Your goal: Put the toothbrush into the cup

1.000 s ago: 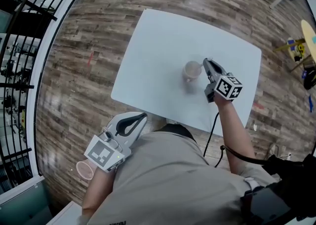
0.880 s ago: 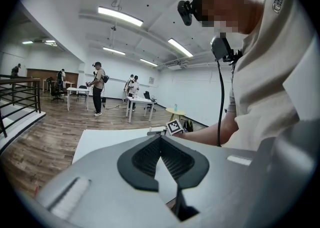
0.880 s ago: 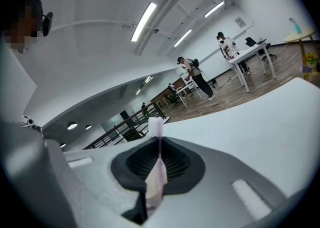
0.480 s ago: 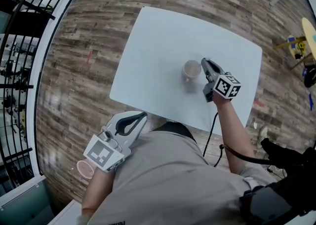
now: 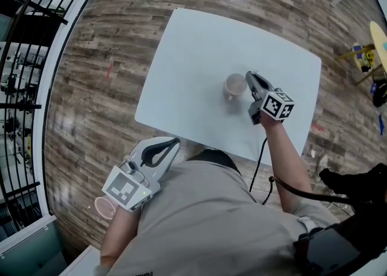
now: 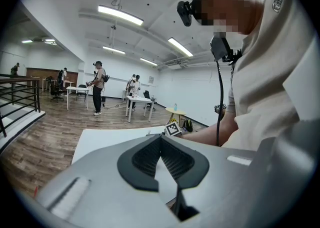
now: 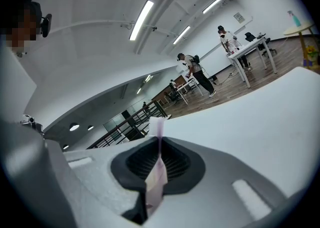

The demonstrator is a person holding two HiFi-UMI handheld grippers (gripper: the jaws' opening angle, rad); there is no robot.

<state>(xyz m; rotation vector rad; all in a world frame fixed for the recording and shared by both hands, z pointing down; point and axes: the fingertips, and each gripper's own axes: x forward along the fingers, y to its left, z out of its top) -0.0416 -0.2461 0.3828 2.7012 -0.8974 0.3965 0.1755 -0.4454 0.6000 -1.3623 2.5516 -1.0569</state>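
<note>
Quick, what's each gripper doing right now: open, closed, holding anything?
Left gripper: closed, nothing between its jaws.
Right gripper: closed on the toothbrush, next to the cup.

Head view looks steeply down at the table (image 5: 199,57) — gripper views face level across it.

In the right gripper view the toothbrush (image 7: 155,174) shows only as a thin pale strip, edge-on between the closed jaws of the right gripper (image 7: 159,139); its lower end is lost in the throat of the jaws, and which end is the head I cannot tell. In the head view the toothbrush is too small to make out; the inside of the cup (image 5: 234,86) is too blurred to read; the near edge of the desk (image 5: 193,57) is hidden behind the person's shoulder; a round pink thing (image 5: 104,208) is half covered by the left gripper (image 5: 173,142), and what it is I cannot tell.
</note>
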